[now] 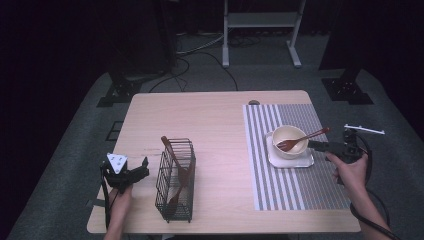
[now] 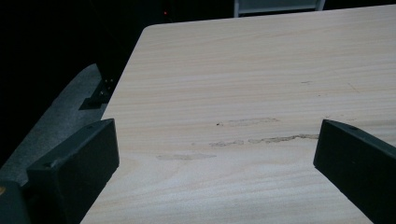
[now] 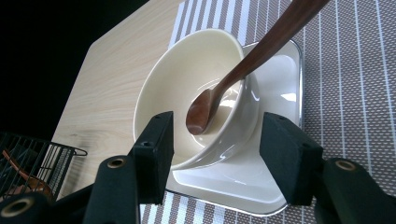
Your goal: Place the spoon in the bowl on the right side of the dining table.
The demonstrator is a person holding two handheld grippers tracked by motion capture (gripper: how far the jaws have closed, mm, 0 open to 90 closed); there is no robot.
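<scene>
My right gripper [image 1: 314, 145], jaws wide and empty, faces the glossy cream bowl [image 1: 288, 140] holding a brown wooden fork [image 1: 302, 139]; bare table [image 1: 215, 125] at nine o'clock.

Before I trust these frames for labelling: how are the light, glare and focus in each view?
High view: the table is evenly lit, the room around it dark, detail soft. Left gripper view: the wood grain is sharp, the near tongs dark and slightly soft. Right gripper view: the bowl and square plate show bright glare patches; the wooden spoon is clear, and the wire basket sits dim.
</scene>
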